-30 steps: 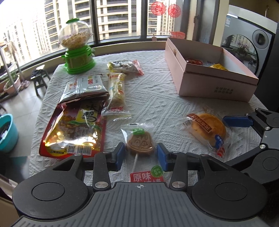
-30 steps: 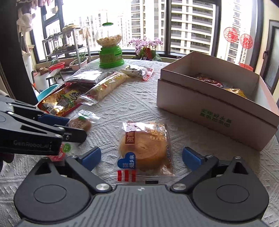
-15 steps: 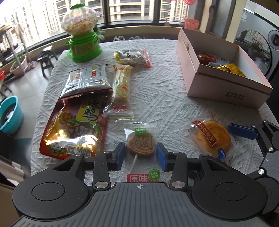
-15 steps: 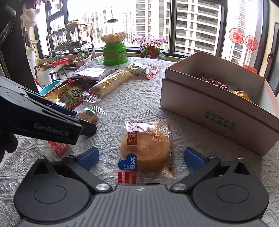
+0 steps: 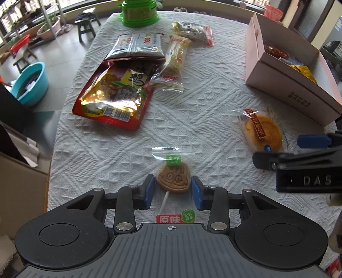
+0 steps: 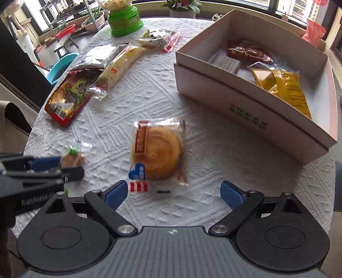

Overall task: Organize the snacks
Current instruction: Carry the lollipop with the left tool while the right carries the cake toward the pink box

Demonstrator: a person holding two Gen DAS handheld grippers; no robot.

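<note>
The lollipop wrapper (image 5: 173, 169) carries "原味" in white on a red tag at its lower end. The right hand-held gripper (image 5: 307, 180) shows raised letters "DAS". The left hand-held gripper (image 6: 38, 198) reads "GenRobot.AI". Green print on the pink box (image 6: 248, 116) is too blurred to read

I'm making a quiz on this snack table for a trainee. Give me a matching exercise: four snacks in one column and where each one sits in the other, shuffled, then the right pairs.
Things:
1. lollipop cookie
2. round pastry
3. yellow packet
4. green candy dispenser

Places:
A. inside the open cardboard box
B. at the far edge of the table, by the window
C. between the closing fingers of the left gripper
D. on the tablecloth just ahead of the right gripper, not between its fingers

Pairs: 1-C, 2-D, 3-A, 4-B
</note>
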